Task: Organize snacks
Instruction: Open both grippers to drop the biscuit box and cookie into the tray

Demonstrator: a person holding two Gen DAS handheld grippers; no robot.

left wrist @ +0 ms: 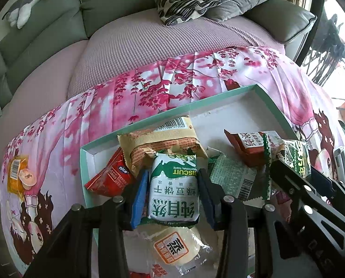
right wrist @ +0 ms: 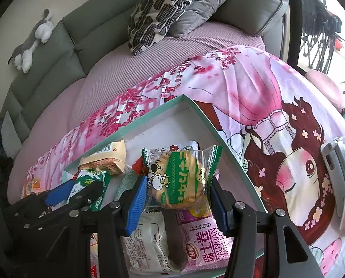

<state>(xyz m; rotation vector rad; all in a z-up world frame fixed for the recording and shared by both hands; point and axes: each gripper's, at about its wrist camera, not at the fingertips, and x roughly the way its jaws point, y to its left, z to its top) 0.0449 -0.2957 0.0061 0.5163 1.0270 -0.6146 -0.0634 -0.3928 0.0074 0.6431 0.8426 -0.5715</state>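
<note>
A shallow white box with a teal rim (left wrist: 172, 110) lies on a pink flowered blanket and holds several snack packets. My left gripper (left wrist: 173, 173) is shut on a green-and-white biscuit packet (left wrist: 174, 192), its blue pads against both sides, just above the other snacks. To its right, my right gripper (left wrist: 292, 169) holds a green packet upright over the box. In the right wrist view that gripper (right wrist: 178, 180) is shut on this green cow-print snack packet (right wrist: 181, 180). The left gripper (right wrist: 79, 190) shows at lower left with the biscuit packet (right wrist: 93, 180).
In the box lie a beige packet (left wrist: 163, 143), a red packet (left wrist: 109, 180), a brown-red packet (left wrist: 246, 146), a pink roll packet (right wrist: 204, 247) and a white one (right wrist: 147, 243). An orange packet (left wrist: 17, 176) lies on the blanket (left wrist: 126, 97). A silver device (right wrist: 337, 162) lies right.
</note>
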